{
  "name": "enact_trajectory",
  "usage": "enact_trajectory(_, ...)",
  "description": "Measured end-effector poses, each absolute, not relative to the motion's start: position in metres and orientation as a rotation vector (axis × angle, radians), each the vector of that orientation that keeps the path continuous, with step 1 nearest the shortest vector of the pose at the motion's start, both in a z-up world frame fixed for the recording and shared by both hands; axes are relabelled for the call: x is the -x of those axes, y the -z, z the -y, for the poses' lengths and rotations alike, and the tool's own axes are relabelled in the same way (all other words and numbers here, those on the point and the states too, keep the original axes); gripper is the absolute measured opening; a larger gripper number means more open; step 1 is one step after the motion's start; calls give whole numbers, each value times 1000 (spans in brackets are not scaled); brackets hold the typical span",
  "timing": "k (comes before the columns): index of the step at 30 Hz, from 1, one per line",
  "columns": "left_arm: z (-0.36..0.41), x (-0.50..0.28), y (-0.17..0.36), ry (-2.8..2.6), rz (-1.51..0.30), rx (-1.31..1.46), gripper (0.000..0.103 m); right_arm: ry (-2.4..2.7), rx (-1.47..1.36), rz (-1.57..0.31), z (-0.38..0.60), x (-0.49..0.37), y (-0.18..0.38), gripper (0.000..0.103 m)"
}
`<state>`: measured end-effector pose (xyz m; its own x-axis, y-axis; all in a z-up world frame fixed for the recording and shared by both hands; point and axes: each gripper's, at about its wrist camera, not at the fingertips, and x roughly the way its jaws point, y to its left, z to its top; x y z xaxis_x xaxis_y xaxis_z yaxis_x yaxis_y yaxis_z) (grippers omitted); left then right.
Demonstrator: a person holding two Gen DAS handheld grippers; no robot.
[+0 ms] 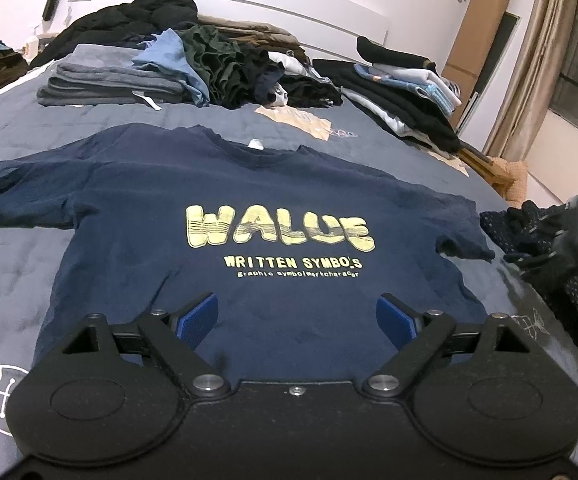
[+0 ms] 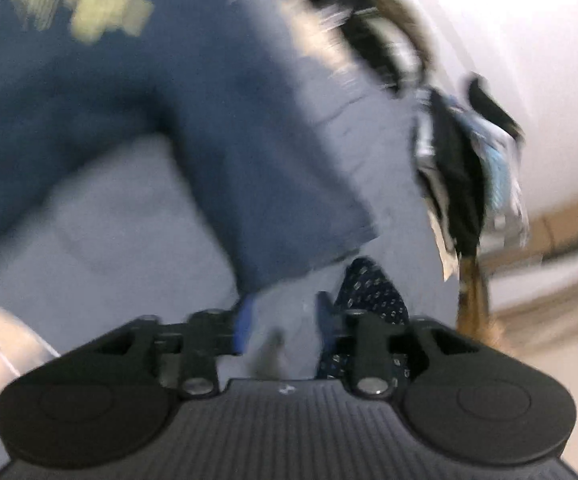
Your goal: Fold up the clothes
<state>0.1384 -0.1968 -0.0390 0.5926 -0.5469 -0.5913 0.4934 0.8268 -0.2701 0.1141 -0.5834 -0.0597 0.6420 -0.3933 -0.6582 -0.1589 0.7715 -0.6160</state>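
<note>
Your bed (image 1: 17, 280) has the navy t-shirt (image 1: 249, 200) spread flat face-up, your left hand-held gripper (image 1: 296, 318) hovering wide over its hem, and your right hand-held gripper (image 2: 283, 320) half-open, empty, beside the sleeve.

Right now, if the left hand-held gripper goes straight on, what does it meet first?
Probably the navy T-shirt lying flat on the bed: the open left hand-held gripper points down at its lower front. Depth is unclear.

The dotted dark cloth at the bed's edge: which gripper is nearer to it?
Right. The right gripper hangs just over the dotted dark cloth, one finger against it. The left gripper hovers above the navy T-shirt's hem, well aside.
</note>
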Motion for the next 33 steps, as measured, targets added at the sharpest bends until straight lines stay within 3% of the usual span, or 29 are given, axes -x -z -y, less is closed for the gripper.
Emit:
enact_trajectory(8,175,-117,15,596,-667,29,86,51,16,-785,548,-28,-6,58)
enact_trajectory(18,78,-54,11,482,-750,-31,85,124,-222,-847,530,65,23,62)
enact_trajectory(21,49,-47,16,436,-808,-25,78,156,-260,-888,530,81,36,63)
enact_trajectory(24,30,-41,26,436,-872,-32,58,151,-303,-926,528,95,49,63)
enact_trajectory(27,19,-37,44,421,-957,-2,59,160,-335,-950,524,109,63,64)
enact_trajectory(31,4,-30,69,398,-1038,48,69,151,-393,-973,517,121,83,66)
enact_trajectory(33,1,-29,80,403,-1060,83,69,146,-422,-984,514,124,91,66)
